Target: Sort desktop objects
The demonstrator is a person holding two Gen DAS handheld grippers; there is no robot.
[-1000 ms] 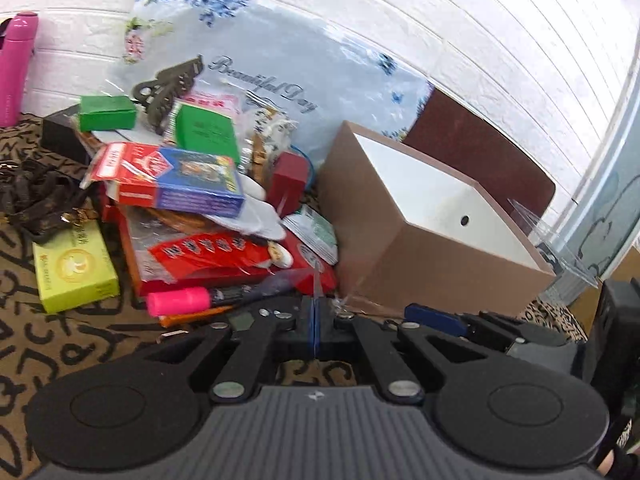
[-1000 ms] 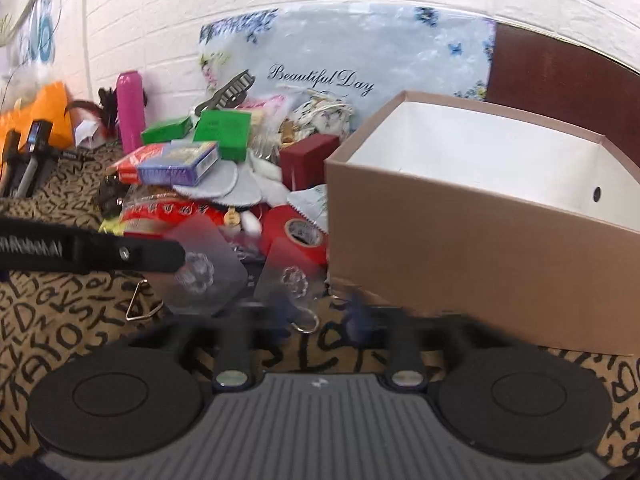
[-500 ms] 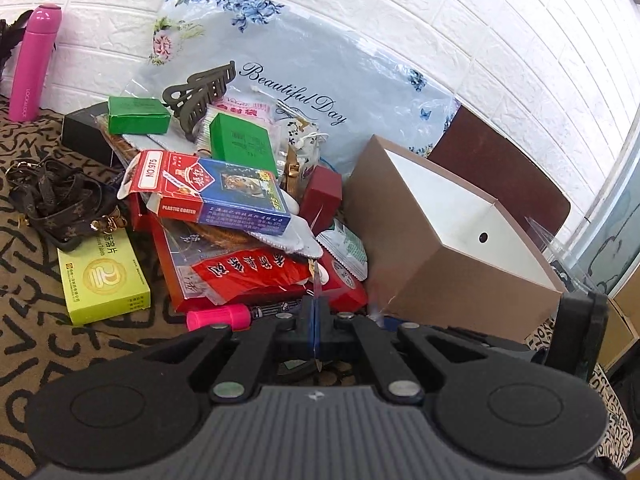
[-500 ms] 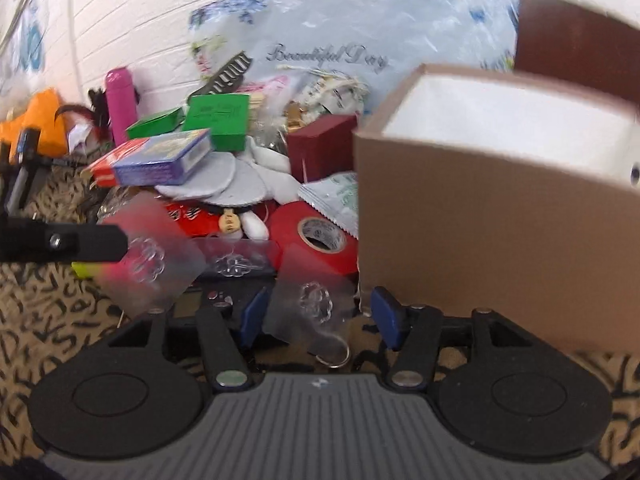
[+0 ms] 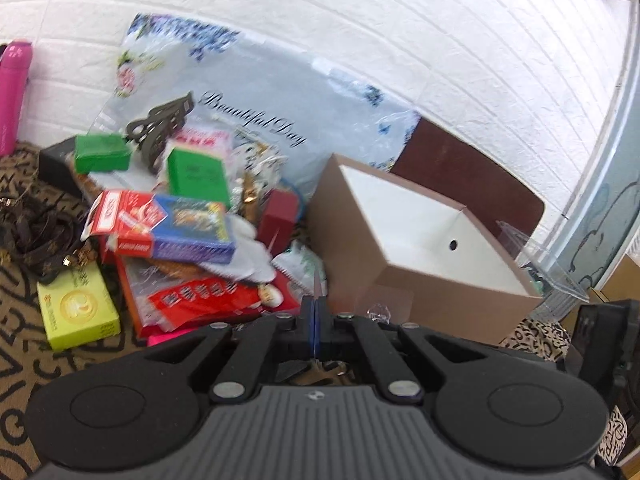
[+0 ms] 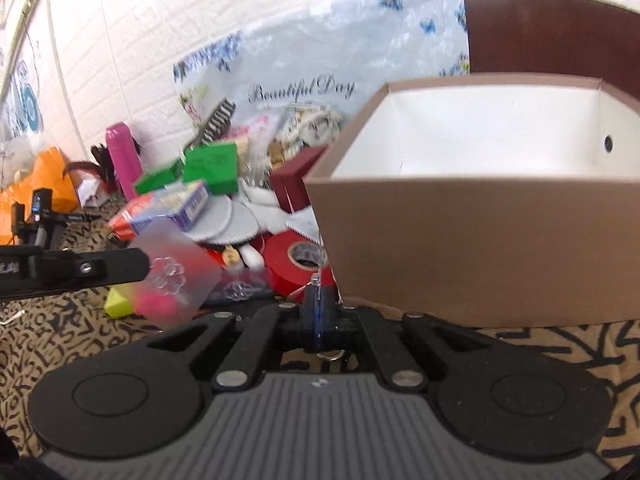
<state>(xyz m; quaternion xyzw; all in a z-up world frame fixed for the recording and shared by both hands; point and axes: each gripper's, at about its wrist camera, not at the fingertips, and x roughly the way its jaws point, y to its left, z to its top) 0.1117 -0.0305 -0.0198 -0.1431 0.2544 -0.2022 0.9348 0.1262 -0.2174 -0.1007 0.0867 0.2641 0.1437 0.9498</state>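
In the left wrist view my left gripper point(image 5: 316, 314) is shut on a thin clear plastic hook sheet point(image 5: 316, 282), seen edge-on. The right wrist view shows that same gripper point(image 6: 136, 266) coming in from the left with the clear sheet point(image 6: 176, 276) face-on. My right gripper point(image 6: 318, 306) is shut on another clear hook sheet point(image 6: 316, 280), whose metal ring point(image 6: 330, 356) hangs below the jaws. A third clear sheet point(image 6: 240, 292) lies on the cloth. The brown box point(image 6: 472, 248) with a white inside stands just right of both grippers.
A heap left of the box holds a red and blue card pack point(image 5: 176, 228), green boxes point(image 5: 196, 176), a dark red box point(image 5: 280, 216), a red tape roll point(image 6: 300, 258) and a yellow-green box point(image 5: 76, 312). A pink bottle point(image 5: 12, 92) stands by the brick wall.
My right gripper's jaws have shut on the clear hook sheet that sat between them. The left gripper has risen a little, still holding its sheet.
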